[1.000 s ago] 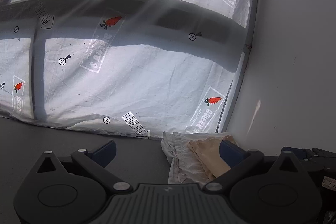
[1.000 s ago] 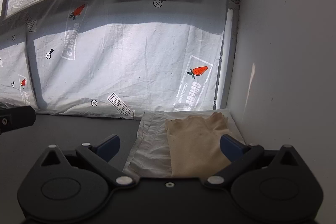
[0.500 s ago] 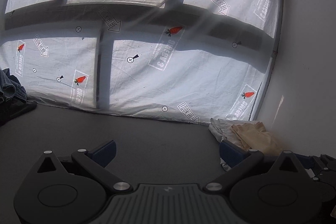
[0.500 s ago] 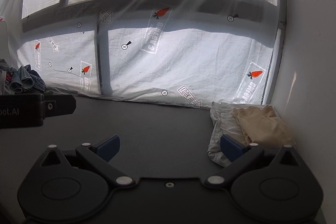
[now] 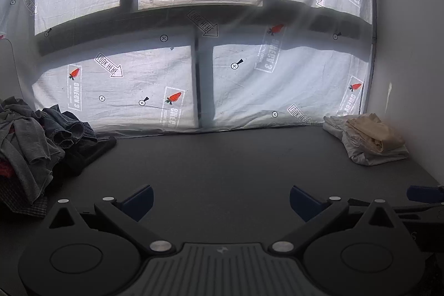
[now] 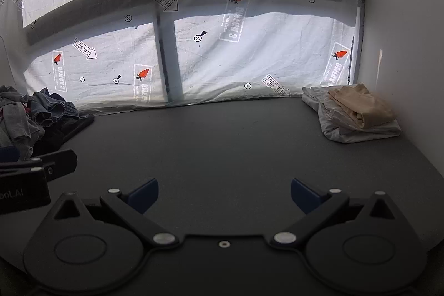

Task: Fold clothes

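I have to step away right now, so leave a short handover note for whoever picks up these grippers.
Left gripper: open, empty, over the dark table.
Right gripper: open, empty, beside it.
Done: folded stack in the far right corner, tan piece on a pale one.
Left: unfolded pile of grey, denim and dark clothes at far left; take one next.

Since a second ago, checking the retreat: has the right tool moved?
Yes. The right tool has backed away from the folded stack, which now sits far off by the white wall.
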Action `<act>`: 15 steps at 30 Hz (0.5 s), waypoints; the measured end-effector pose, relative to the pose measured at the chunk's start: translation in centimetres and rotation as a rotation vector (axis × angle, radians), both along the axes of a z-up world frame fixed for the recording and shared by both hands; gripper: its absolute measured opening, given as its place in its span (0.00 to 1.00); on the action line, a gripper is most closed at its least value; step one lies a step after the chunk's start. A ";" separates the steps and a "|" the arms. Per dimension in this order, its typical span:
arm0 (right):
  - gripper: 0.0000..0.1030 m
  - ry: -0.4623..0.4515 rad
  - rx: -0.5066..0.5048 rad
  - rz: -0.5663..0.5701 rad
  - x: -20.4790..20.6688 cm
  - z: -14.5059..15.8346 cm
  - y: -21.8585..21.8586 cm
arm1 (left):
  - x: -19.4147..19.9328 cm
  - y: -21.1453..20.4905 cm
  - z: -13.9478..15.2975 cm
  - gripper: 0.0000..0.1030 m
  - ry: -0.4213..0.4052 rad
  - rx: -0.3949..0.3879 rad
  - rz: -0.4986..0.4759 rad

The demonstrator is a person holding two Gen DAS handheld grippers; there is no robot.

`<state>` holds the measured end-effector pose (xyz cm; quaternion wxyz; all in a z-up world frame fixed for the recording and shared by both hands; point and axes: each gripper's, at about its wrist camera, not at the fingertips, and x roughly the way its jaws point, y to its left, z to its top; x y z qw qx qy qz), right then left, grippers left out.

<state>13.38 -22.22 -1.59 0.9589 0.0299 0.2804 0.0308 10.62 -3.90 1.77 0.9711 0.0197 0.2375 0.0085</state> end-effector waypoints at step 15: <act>1.00 0.043 -0.047 0.041 -9.5 0.4 7.2 | -8.2 6.8 -0.2 1.00 0.053 -0.086 0.004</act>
